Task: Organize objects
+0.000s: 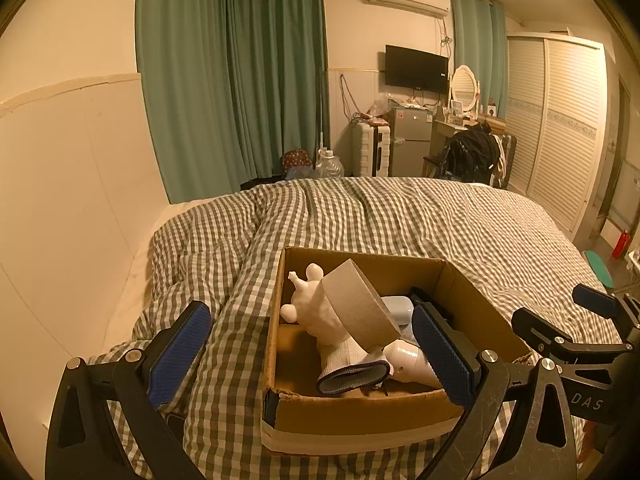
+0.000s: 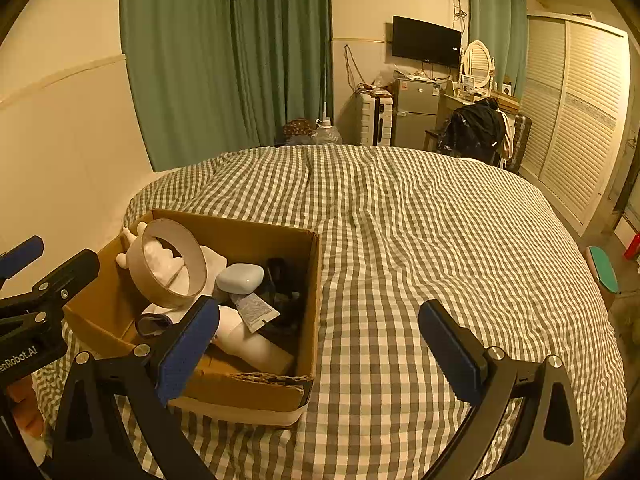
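Note:
An open cardboard box (image 1: 360, 412) (image 2: 248, 396) sits on the checkered bed. Inside lie a white plush toy (image 1: 312, 308) (image 2: 160, 258), a cardboard tape ring (image 1: 360, 304) (image 2: 172, 264), a rolled white sock (image 1: 352, 368), a white hair dryer (image 1: 408, 360) (image 2: 248, 340), a pale blue case (image 1: 398, 308) (image 2: 240, 278), a small packet (image 2: 254, 310) and dark items. My left gripper (image 1: 316, 356) is open and empty, its jaws straddling the box's left wall. My right gripper (image 2: 320, 344) is open and empty at the box's right side; it also shows in the left wrist view (image 1: 560, 316).
The green checkered duvet (image 2: 440, 220) covers the whole bed. A cream wall (image 1: 60, 200) runs along the left. Beyond the bed stand green curtains (image 1: 240, 80), a small fridge (image 1: 408, 140), a chair with dark clothes (image 1: 472, 152) and a louvred wardrobe (image 1: 560, 120).

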The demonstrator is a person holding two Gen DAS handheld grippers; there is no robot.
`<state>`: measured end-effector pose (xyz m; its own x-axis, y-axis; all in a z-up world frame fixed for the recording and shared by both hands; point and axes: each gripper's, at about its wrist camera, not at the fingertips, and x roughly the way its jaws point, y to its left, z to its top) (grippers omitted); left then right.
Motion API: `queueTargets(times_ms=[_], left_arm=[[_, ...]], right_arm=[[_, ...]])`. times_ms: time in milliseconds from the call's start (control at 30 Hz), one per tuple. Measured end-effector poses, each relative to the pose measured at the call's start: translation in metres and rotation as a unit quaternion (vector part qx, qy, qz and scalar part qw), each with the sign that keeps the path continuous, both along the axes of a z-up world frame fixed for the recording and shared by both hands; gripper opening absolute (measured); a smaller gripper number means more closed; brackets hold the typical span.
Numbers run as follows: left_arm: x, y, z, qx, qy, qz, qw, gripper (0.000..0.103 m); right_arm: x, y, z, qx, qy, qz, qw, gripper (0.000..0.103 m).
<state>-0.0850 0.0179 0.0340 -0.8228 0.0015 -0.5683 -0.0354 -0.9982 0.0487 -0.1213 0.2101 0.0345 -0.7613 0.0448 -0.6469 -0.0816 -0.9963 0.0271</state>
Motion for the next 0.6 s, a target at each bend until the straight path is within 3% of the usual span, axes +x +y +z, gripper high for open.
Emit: queueTargets(times_ms=[600], left_arm=[[-0.0015, 0.0002, -0.0034, 0.0, -0.005, 0.0, 1.0, 0.103]], right_arm=[[-0.0025, -0.0025, -0.0039, 0.001, -0.005, 0.001, 1.0, 0.1]])
